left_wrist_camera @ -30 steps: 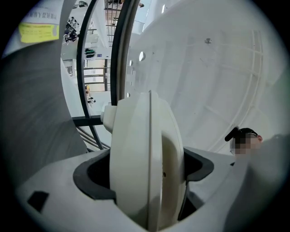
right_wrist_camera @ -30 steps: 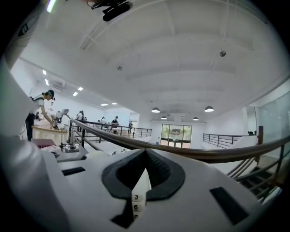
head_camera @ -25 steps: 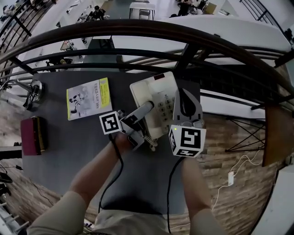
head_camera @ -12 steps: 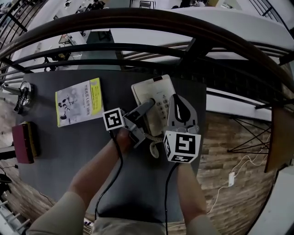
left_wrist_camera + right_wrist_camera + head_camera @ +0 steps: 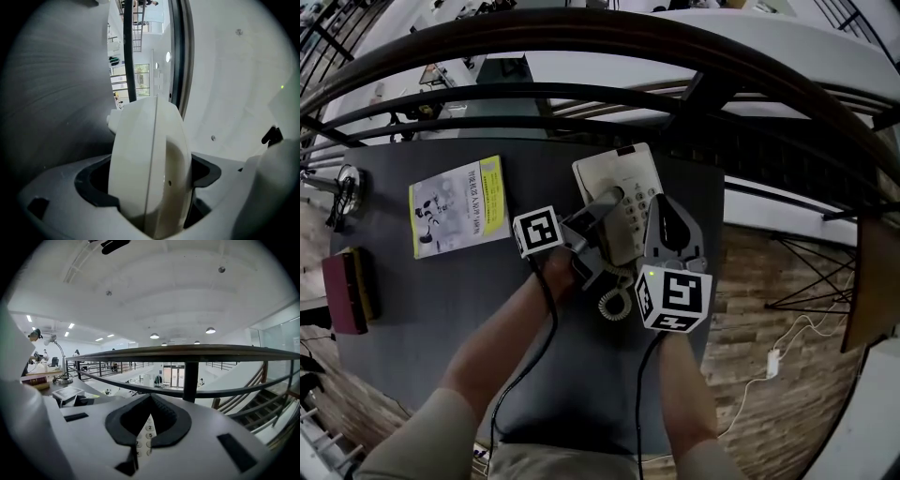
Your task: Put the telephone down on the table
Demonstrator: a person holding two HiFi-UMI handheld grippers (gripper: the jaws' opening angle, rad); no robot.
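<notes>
While the left gripper (image 5: 150,183) lay tipped on its side over the telephone base (image 5: 614,173), its jaws were clamped on the cream handset (image 5: 145,154), which filled the gap between the dark pads and ran away from the camera in the left gripper view. The base sat on the dark table (image 5: 441,309) against the far edge, close to the far right corner, and how high the handset sat above the base could not be judged. A coiled cord (image 5: 615,302) hung in a loop on the near side of the base, between the two marker cubes.

The right gripper (image 5: 150,398) had its jaws brought together at the tips with nothing between them; through the opening behind the tips a few keys of the keypad (image 5: 144,437) showed. In the head view it lay over the right side of the base, pointing toward the far edge.

A yellow and white booklet (image 5: 457,206) lay flat near the far edge, left of the base and apart from it. A red book (image 5: 347,289) rested at the left edge, and a lamp base (image 5: 347,187) stood at the far left corner. A dark railing (image 5: 609,56) curved beyond the far edge
</notes>
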